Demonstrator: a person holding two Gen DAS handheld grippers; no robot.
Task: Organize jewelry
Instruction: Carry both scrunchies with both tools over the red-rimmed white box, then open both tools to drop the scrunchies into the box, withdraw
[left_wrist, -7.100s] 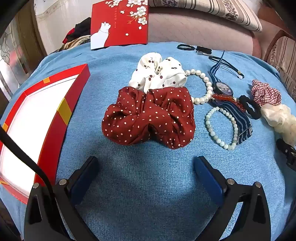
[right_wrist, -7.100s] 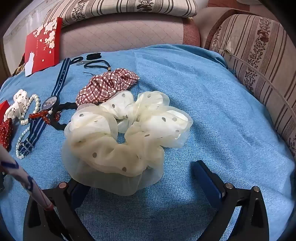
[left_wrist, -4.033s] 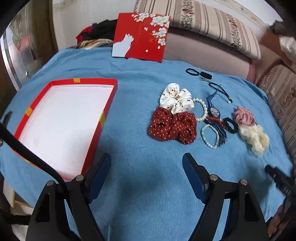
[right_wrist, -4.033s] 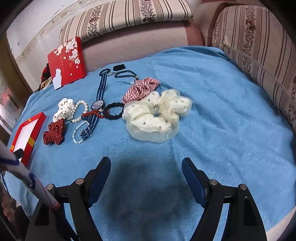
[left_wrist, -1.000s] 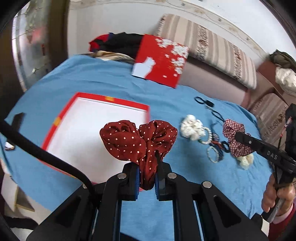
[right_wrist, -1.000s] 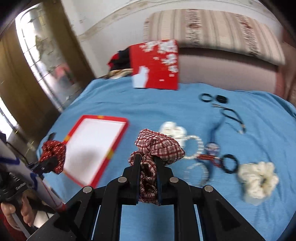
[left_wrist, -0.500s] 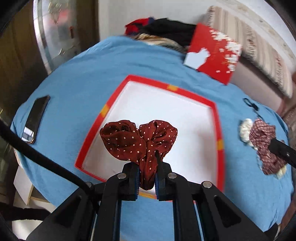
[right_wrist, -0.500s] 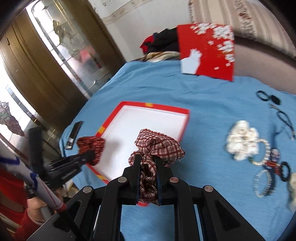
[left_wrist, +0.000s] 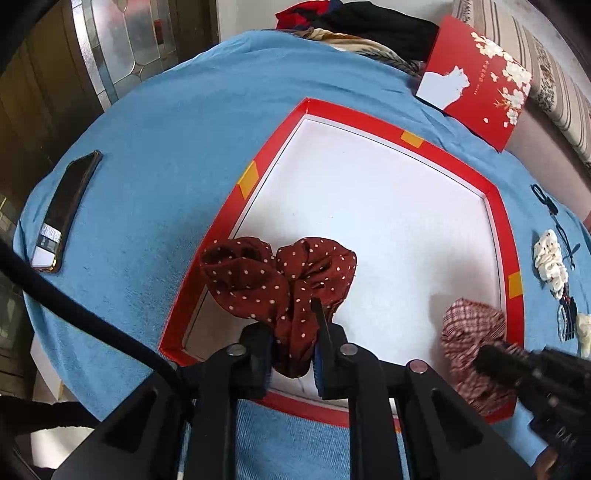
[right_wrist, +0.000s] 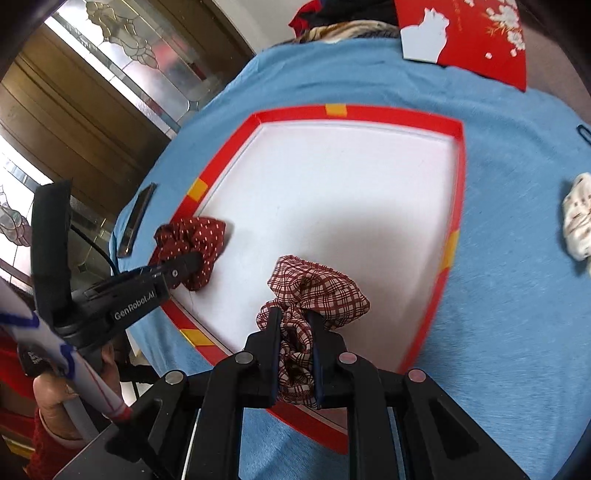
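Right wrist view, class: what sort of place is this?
Probably a home living room: a striped sofa cushion, a wooden door with leaded glass, and a blue cloth spread as a work surface.

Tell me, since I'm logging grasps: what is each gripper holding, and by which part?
Left gripper pinches the dark red dotted scrunchie by its lower bunched fabric; right gripper pinches the plaid scrunchie by its lower folds.

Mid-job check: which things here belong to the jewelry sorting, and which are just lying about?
Job: red box; polka-dot scrunchie in left gripper; plaid scrunchie in right gripper; white scrunchie, still to sort.

Lying about: phone; box lid; clothes pile.
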